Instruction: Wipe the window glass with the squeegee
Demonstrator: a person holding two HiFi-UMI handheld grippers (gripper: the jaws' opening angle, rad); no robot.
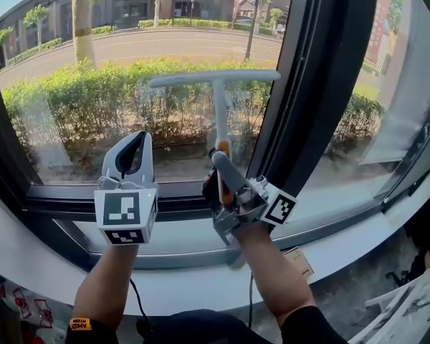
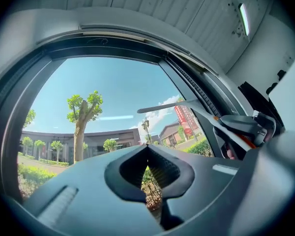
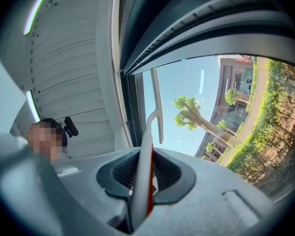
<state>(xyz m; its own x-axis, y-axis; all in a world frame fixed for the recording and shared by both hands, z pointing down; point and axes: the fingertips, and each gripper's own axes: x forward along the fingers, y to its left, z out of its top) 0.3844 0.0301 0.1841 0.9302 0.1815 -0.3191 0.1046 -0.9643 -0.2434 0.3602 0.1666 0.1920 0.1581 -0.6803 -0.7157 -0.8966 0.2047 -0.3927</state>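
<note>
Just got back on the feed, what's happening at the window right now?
The right tongs are clamped on the handle of the squeegee, holding it upright with its blade level across the window glass, apparently against it. The left tongs are shut on nothing, raised beside it just above the sill.

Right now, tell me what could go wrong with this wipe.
The right gripper alone clamps the squeegee low on its thin handle, so the blade may twist or slip under pressure. The blade's right end sits close to the dark window frame and could catch on it.
</note>
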